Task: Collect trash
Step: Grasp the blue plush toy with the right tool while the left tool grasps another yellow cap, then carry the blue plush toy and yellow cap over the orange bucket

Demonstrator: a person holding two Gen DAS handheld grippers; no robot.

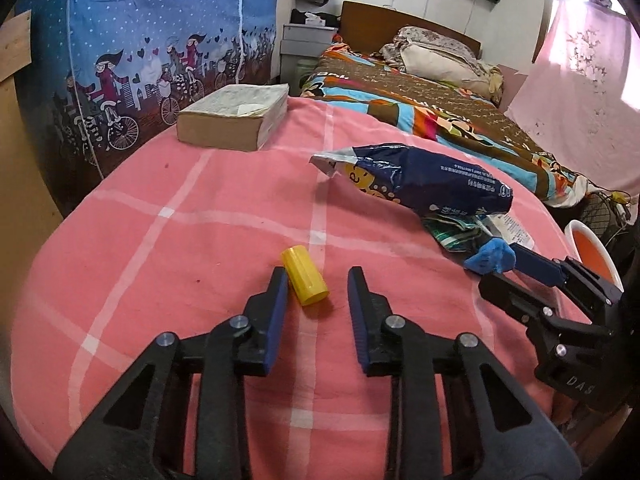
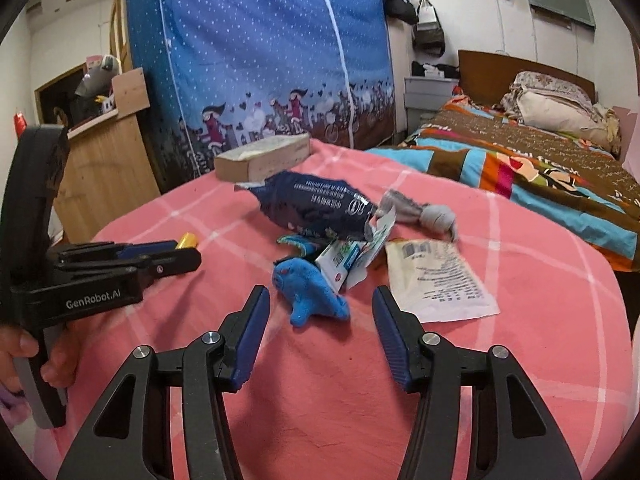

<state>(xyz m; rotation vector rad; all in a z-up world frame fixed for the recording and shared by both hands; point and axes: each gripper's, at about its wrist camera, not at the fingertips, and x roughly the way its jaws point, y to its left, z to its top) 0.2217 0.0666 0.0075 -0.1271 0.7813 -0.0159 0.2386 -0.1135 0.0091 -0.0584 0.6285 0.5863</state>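
A yellow plastic cylinder [image 1: 304,276] lies on the pink checked cloth, between my left gripper's [image 1: 318,278] open fingertips, close to the left one. A dark blue snack bag [image 1: 420,180] lies beyond to the right, on top of smaller wrappers [image 1: 456,232]. In the right wrist view my right gripper [image 2: 320,296] is open, with a blue plush toy [image 2: 310,292] just ahead of its fingertips. Behind the toy lie the blue bag [image 2: 320,208], a green and white wrapper [image 2: 352,256], a white flat packet [image 2: 436,280] and a grey knotted cloth [image 2: 424,212]. The yellow cylinder [image 2: 187,241] shows there by the left gripper [image 2: 176,254].
A thick book [image 1: 236,116] lies at the far edge of the cloth. An orange and white bin [image 1: 592,252] stands off the right edge. A blue wardrobe [image 2: 260,52] is behind, a wooden cabinet [image 2: 104,168] to the left, and a bed with a patterned quilt [image 2: 520,168] to the right.
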